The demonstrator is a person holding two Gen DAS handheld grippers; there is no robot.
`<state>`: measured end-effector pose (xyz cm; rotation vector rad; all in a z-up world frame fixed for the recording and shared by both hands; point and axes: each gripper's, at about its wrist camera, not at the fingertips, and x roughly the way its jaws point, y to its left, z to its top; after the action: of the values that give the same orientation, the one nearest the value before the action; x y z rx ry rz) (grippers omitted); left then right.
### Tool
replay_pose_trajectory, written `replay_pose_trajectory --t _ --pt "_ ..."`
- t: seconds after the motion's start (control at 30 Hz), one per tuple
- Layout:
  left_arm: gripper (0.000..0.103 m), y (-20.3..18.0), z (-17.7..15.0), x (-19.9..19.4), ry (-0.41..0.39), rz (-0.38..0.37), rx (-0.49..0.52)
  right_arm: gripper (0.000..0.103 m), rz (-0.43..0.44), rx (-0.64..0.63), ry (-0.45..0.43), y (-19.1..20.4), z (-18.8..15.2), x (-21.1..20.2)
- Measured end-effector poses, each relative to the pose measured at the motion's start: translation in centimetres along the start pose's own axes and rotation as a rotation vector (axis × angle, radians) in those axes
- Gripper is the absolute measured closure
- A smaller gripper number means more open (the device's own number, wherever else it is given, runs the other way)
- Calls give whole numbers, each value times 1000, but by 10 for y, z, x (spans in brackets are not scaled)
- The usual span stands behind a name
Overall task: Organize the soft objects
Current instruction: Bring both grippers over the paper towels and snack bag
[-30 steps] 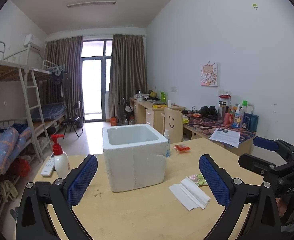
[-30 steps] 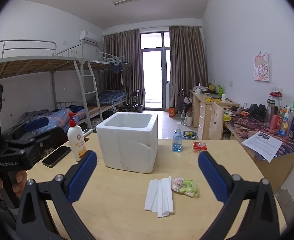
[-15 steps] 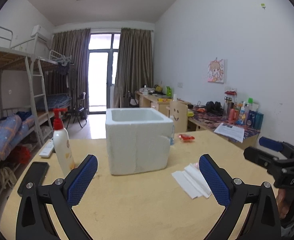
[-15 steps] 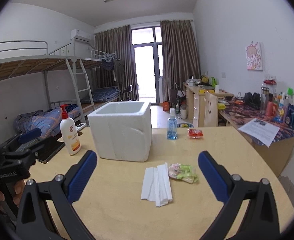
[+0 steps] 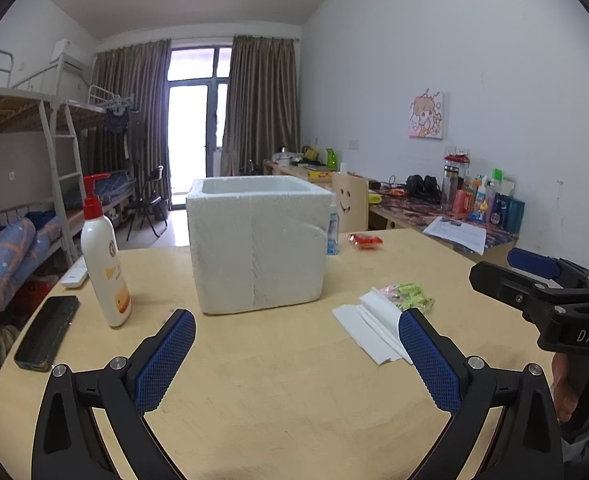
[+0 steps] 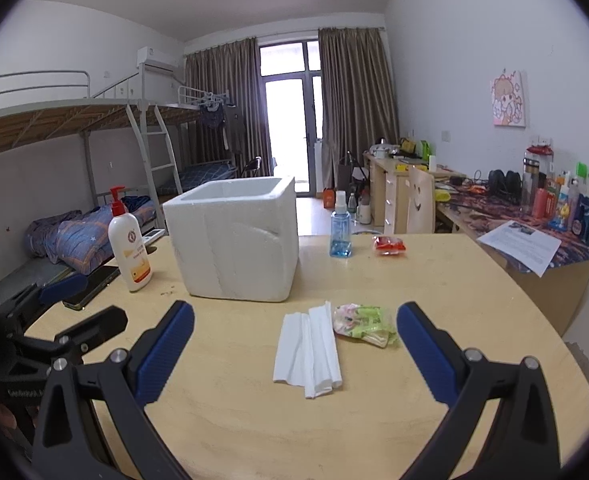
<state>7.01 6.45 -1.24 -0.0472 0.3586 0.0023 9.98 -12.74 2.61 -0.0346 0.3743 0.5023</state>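
left gripper (image 5: 296, 354) released | right gripper (image 6: 294, 346) released (empty) | 1 foam box (image 6: 234, 240) | 1 tissue stack (image 6: 308, 350) | 2 packets (image 6: 364, 320)

Foam box (image 5: 256, 244) rough, matt; table (image 5: 286, 380) smooth wood; tissues (image 6: 308, 350) soft paper.

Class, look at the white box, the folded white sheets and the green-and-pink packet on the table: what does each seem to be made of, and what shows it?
White box: apparently expanded foam, matte, with a grainy beaded surface and thick walls.
Folded white sheets: probably tissue paper, matte, thin and softly creased.
Green-and-pink packet: likely plastic film, glossy and crinkled.
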Motion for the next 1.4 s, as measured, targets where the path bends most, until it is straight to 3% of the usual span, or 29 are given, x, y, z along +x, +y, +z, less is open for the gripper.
replay_pose_trajectory --t 0.77,1.17,1.4 --pt "1 -44 -16 57 162 -39 50 1 -66 15 102 -60 -26 18" --pt "1 -77 -7 87 199 -71 82 1 -124 52 113 -94 -34 14" --pt "1 -90 -3 112 269 -75 88 1 -128 91 115 -113 -36 18"
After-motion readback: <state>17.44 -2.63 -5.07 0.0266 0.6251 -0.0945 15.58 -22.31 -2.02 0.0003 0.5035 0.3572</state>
